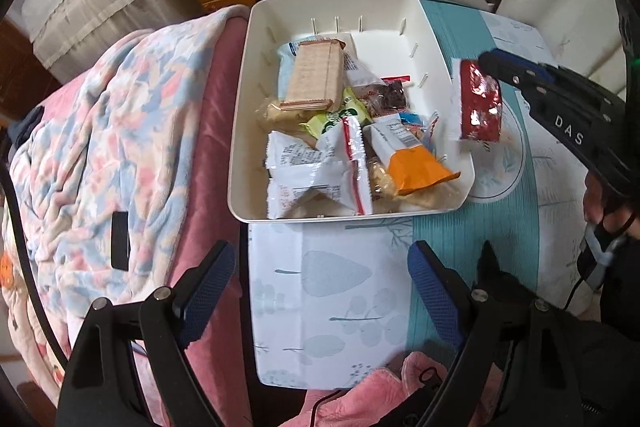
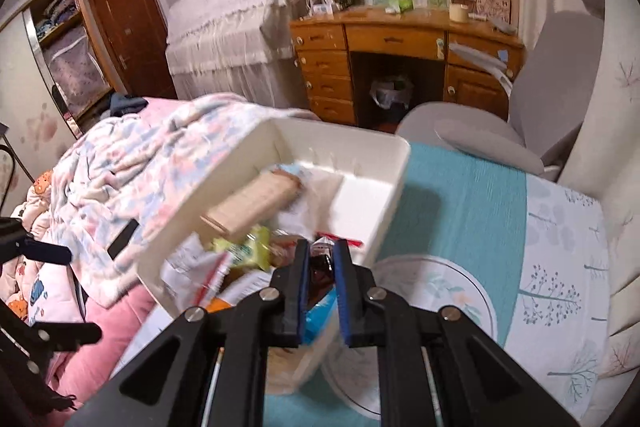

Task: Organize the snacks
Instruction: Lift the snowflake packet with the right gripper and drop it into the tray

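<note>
Holding a red foil snack packet (image 1: pixel 478 103) clamped in my right gripper (image 2: pixel 321 291) above the white rectangular plastic bin's (image 1: pixel 244 99) right rim, I see wafers (image 1: pixel 316 75), an orange pouch (image 1: pixel 416 171) and white packets (image 1: pixel 308 171) piled inside; my left gripper (image 1: pixel 320 291) gapes wide, holding nothing.

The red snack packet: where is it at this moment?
In the left wrist view, the red snack packet hangs from the right hand-held gripper above the white bin's right rim.
</note>
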Available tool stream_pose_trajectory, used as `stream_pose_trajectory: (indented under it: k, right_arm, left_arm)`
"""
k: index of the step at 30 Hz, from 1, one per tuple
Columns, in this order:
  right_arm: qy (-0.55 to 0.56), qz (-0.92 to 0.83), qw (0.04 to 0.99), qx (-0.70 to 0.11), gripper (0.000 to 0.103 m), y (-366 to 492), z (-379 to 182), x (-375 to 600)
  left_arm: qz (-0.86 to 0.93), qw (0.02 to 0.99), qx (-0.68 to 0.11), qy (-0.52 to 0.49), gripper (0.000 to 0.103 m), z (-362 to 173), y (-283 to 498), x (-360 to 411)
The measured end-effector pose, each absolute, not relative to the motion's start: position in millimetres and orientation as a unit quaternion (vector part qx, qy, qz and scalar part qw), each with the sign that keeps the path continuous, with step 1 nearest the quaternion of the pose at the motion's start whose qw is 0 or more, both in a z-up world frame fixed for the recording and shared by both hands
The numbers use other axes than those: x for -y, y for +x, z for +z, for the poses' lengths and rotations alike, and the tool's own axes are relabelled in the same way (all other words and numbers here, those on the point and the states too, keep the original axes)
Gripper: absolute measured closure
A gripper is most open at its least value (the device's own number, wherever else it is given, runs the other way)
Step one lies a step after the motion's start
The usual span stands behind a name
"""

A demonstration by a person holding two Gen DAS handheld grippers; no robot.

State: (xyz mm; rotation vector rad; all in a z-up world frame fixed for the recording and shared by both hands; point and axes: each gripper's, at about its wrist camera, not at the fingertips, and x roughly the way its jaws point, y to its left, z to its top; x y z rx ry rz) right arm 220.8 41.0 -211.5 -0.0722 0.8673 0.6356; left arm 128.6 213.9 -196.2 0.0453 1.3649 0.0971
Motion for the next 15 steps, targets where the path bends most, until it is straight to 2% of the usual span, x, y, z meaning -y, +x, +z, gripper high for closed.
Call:
stream_pose_trajectory:
  k: [4, 7, 11, 15]
  right_arm:
    - [-0.042, 0.291, 0.863, -0.411, 0.091, 211.3, -208.6, -63.8]
    - [-0.033, 0.268, 0.864, -0.424, 0.08, 207.5, -213.9, -72.2]
    - [-0.01, 0.234, 0.864, -0.445, 0.078, 196.1, -218.9, -69.5]
    - [0.049, 0.192, 0.861, -0.469, 0.062, 175.4, -225.4, -48.3]
  left_arm:
    - [0.03, 0.782, -0.622, 0.023, 0.016, -191.5, 120.1, -232.2]
    - [0.016, 0.793, -0.609, 0.022, 0.016, -186.6, 115.4, -241.0]
    - [-0.004, 0.807, -0.59, 0.022, 0.016, -181.1, 108.5, -247.7]
    - [-0.029, 0.822, -0.569, 0.011, 0.016, -182.4, 100.4, -247.6]
